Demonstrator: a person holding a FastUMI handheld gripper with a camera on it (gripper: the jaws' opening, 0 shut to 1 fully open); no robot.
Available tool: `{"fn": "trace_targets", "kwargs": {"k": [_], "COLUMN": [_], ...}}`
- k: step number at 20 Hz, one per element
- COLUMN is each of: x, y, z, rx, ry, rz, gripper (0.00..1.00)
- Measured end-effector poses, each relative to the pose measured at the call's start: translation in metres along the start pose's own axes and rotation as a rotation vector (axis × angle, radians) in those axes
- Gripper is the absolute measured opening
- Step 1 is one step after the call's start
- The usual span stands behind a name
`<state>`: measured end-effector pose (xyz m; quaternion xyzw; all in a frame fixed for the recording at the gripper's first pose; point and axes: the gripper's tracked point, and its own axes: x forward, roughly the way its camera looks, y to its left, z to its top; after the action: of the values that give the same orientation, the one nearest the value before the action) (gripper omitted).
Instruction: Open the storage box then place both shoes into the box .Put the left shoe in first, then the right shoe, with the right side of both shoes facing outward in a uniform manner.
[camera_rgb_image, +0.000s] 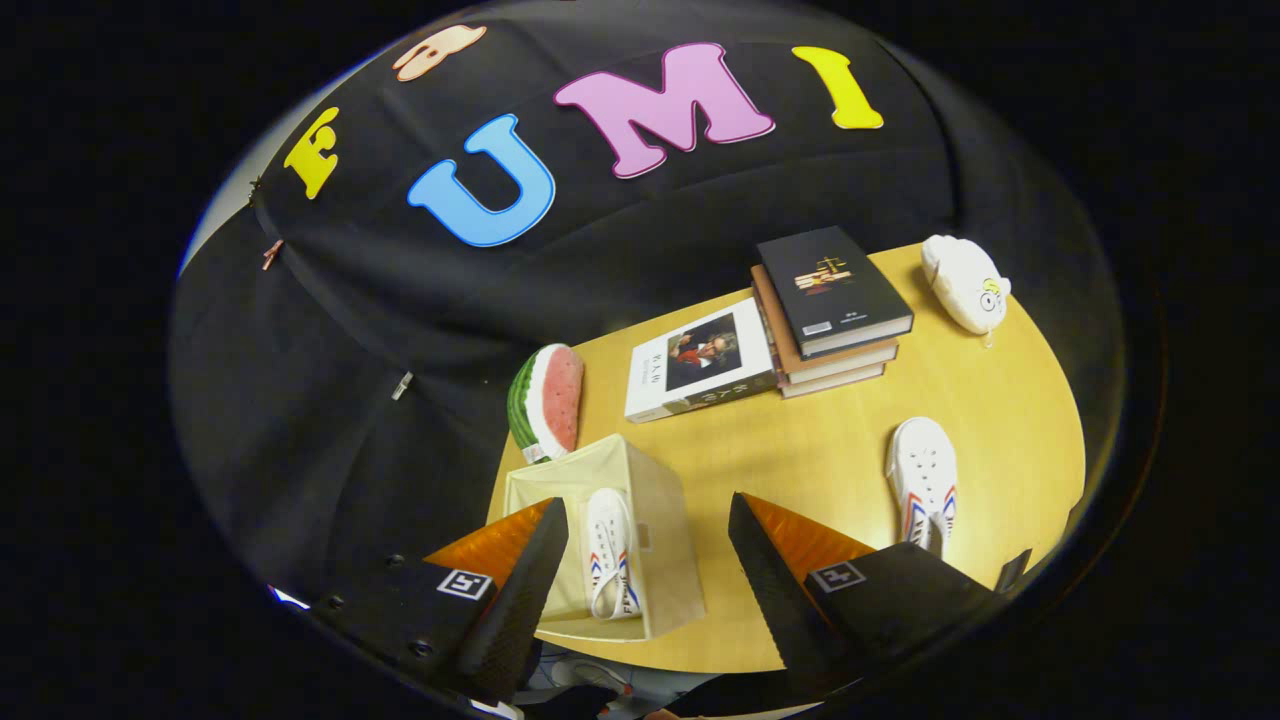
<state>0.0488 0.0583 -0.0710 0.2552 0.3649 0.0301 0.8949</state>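
Spread wide and empty, the tool (648, 560) hangs above the open storage box (665, 500), one shoe (610, 560) already inside. Judging by that, the second shoe (922, 482) on the table (800, 460) comes next, calling for a reach rightward.

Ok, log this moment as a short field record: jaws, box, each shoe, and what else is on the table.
gripper: jaws open, holding nothing, above the table
storage box: open, between the jaws
shoe in box: lying inside the box
second shoe: on the table, beyond the right jaw
books: beyond the box, some stacked
watermelon slice: behind the box
white toy: far corner, past the books
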Motion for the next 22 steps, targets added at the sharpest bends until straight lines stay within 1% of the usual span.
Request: {"fn": "trace_targets", "kwargs": {"k": [3, 8, 11, 14, 15, 17, 18, 19, 21, 22], "x": [-0.01, -0.013, -0.013, -0.005, 0.001, 0.014, 0.021, 0.044, 0.051, 0.055], "y": [-0.046, -0.13, -0.178, -0.227, -0.244, -0.263, -0.274, -0.293, -0.32, -0.326], "z": [0.004, -0.012, -0.023, -0.044, -0.053, -0.07, -0.076, -0.079, -0.087, -0.09], "rx": [-0.034, -0.105, -0.101, -0.067, -0.038, 0.091, 0.147, 0.177, 0.174, 0.171], "ry": [-0.003, 0.068, 0.105, 0.174, 0.201, 0.246, 0.258, 0.267, 0.281, 0.29], "rz": [-0.055, -0.154, -0.198, -0.238, -0.244, -0.219, -0.222, -0.237, -0.281, -0.287], "gripper": [0.99, 0.99, 0.99, 0.99, 0.99, 0.99, 0.99, 0.99, 0.99, 0.99]}}
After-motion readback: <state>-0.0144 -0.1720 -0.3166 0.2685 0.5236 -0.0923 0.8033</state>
